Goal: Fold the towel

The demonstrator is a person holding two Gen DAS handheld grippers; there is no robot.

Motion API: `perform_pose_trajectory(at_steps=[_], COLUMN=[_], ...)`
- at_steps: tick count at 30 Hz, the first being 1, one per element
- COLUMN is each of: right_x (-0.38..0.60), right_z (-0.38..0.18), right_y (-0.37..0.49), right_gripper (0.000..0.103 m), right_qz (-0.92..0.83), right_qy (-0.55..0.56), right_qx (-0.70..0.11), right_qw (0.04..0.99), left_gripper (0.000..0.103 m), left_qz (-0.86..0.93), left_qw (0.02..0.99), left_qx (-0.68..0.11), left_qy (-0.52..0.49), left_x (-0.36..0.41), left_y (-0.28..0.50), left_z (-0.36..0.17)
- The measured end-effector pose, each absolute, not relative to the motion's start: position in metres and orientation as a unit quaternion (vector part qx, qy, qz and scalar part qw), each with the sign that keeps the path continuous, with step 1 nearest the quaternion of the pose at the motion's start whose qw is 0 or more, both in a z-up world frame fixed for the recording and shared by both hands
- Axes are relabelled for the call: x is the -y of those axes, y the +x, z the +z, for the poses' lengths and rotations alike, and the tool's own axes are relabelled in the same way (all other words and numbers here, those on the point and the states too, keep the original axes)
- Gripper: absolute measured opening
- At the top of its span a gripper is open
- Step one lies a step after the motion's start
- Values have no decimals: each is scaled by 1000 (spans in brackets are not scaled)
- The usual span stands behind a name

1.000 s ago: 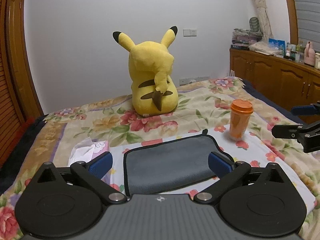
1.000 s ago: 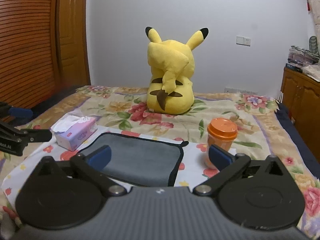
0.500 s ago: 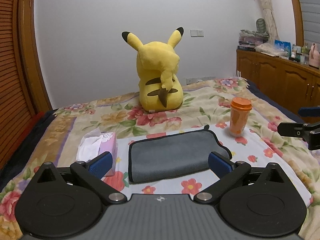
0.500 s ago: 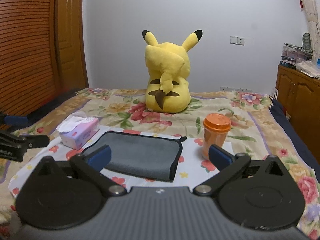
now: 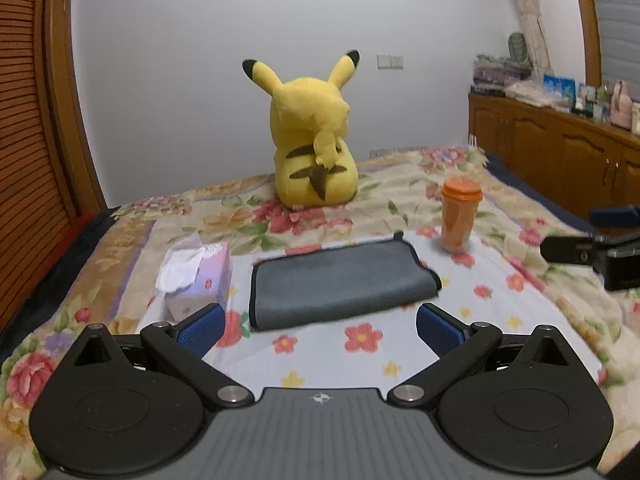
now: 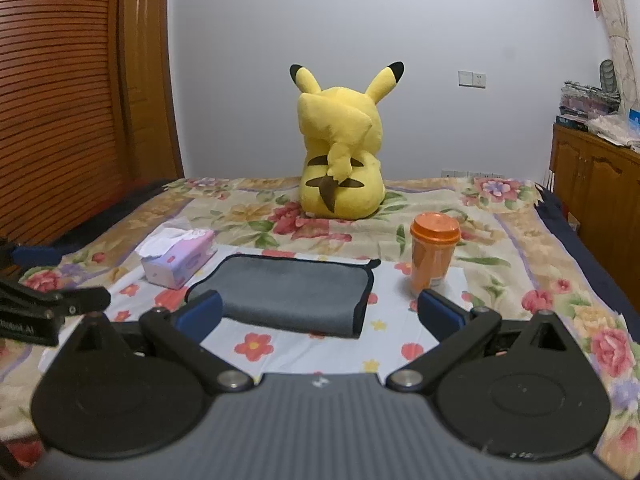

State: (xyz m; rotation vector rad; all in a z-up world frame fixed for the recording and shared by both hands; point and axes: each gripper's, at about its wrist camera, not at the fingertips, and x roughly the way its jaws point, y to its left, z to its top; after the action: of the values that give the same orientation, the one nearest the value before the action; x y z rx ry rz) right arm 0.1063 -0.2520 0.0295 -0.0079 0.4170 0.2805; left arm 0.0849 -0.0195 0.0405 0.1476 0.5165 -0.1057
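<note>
Both of our tools hang above the bed with their blue-padded fingers spread wide and nothing between them: our left gripper and our right gripper are each well short of the towel.

Largest around us is the bed under its floral bedspread, with a white flower-print cloth laid over its near part. Next comes the yellow plush toy with black-tipped ears, sitting upright at the far side with its back to us. On the white cloth lies the folded dark grey towel with black edging, flat, touched by neither tool. Its long axis runs left to right across both views; the small black loop at its far right corner points toward the orange lidded plastic cup, which stands upright just off that corner. Beside the towel's left end sits the pale purple tissue box with a white tissue sticking out.

From the left wrist we see a long stretch of the brown wooden cabinet and its cluttered top, plus our right gripper's fingers at the right edge. From the right wrist we get the slatted wooden door broadly, only the cabinet's end, and our left gripper's fingers at the left edge; the towel's folded thickness shows at its near right corner.
</note>
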Motion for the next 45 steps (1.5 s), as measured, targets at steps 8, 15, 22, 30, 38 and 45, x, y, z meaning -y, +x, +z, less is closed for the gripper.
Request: perform_pose_trajectory(at_steps=[8,15,22,30,38,45], right_x=[252,251,249,245,244,242], right_z=[19,5,-10,-23,-25,-29], right_y=[91,81,72,62,53,52], right_gripper=[103,103,103,103,103,103], right_qz=[139,138,137,134,135,131], right_qy=[-5,-1,3,-2,-3,-13], right_qx=[-215,-227,-239,-250,-240,-234], right_qw=[967,964,961,959,961,963], left_gripper=[103,103,103,103,103,103], left_qz=[-53,-55,-50,-41,-33,-28], left_qw=[959,954,951,950,955,959], left_qx=[-272,-288,-300,-309,-294,-280], left_qy=[65,62,47,38,38,25], left_x=[20,26,26,23,21,14], left_y=[69,60,55,47,38,33], left_z=[21,5,-9,-20,-23,-23])
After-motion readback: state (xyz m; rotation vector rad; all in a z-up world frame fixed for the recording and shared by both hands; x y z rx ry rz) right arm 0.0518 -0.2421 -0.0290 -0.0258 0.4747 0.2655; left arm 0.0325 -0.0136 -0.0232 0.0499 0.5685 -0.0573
